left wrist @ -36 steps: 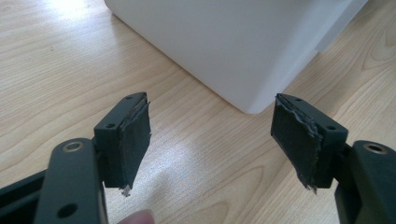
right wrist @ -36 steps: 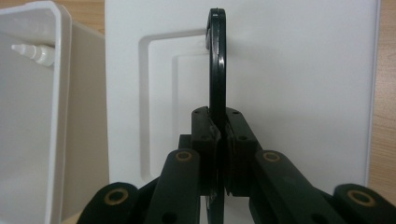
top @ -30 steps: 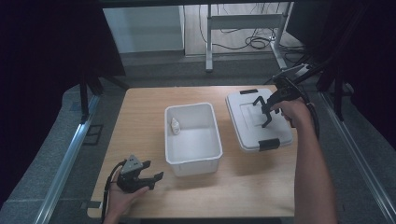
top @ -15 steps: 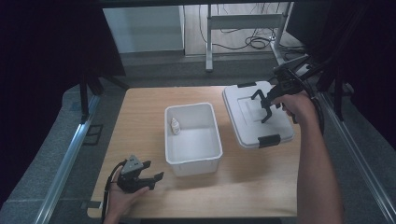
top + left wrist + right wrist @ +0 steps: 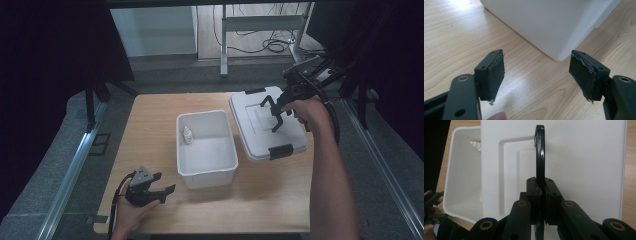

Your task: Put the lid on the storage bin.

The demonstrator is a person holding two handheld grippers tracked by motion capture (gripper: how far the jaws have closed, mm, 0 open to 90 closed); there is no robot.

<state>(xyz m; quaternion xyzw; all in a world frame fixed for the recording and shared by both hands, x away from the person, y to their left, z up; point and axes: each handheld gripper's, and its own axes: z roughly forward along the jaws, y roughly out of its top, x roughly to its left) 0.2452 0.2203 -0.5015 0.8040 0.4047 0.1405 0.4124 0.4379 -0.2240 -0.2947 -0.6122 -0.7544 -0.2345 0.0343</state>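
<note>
Plainly, right tongs (image 5: pixel 541 195) clamp a black handle (image 5: pixel 540 157) over the unmarked white lid (image 5: pixel 260 122); left tongs (image 5: pixel 537 72) gape beside the box (image 5: pixel 205 145).

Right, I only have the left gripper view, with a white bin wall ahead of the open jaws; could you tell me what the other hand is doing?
Observer: The right hand-held gripper is shut on the black handle of the white lid.
Operator: Thank you. Is anything inside the bin?
Observer: A small white bottle stands at the far left corner of the white bin.
Operator: And where is the lid?
Observer: In the high view it sits right of the bin, with a black latch on its near edge.
</note>
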